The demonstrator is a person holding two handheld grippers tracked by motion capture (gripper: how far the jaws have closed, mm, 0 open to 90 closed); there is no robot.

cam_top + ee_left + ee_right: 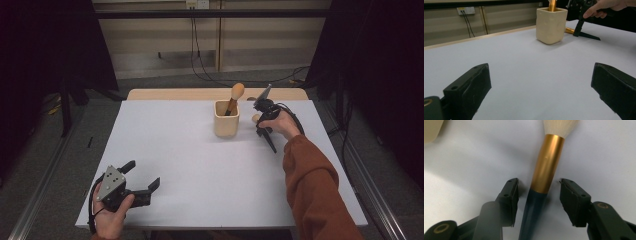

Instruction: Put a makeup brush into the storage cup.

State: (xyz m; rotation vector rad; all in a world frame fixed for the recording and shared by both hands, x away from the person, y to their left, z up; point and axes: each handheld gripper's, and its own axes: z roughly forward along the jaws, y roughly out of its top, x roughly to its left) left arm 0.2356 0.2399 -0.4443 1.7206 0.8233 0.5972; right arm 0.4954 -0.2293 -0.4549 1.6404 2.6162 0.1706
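A makeup brush (547, 165) with pale bristles, a gold ferrule and a dark handle lies flat on the white table (175, 150), just right of a beige cup (226, 120). My right gripper (539, 182) points down over it with one jaw on each side of the handle and a gap at both pads, so it is open. In the high view the right gripper (261, 125) sits beside the cup. A second brush (234, 97) stands in the cup, head up. My left gripper (142, 174) rests open and empty near the front left corner.
In the left gripper view the cup (551, 25) stands far ahead, with the lying brush (569, 30) and the right hand behind it. Bare white tabletop stretches between the left gripper (541, 72) and the cup. Cables hang on the back wall.
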